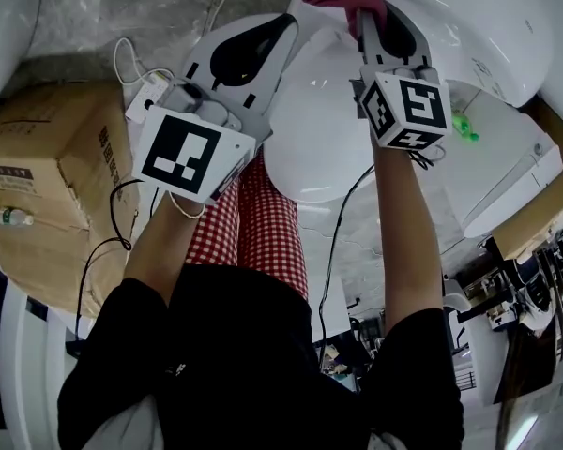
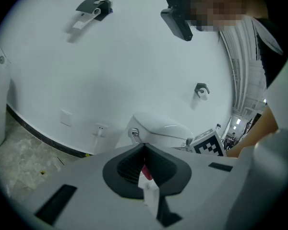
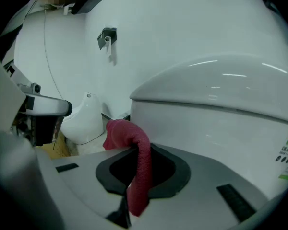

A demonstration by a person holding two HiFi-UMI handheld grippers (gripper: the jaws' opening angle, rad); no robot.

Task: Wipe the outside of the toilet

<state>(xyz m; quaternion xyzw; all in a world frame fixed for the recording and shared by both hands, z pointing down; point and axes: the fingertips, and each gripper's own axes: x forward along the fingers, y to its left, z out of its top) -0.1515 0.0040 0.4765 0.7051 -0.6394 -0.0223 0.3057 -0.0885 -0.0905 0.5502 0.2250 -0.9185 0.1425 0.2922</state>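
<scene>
Two hand-held grippers raised. Right hand-held gripper (image 3: 136, 148) clamped on a red cloth (image 3: 140, 169), which droops limp over its jaw tips just beside the glossy white toilet (image 3: 221, 123), lid down. Left hand-held gripper (image 2: 144, 145) closed on nothing.

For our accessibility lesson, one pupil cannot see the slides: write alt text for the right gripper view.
The right gripper, jaws shut on a dark pink cloth, sits close to the side of a white toilet with its lid down.
</scene>
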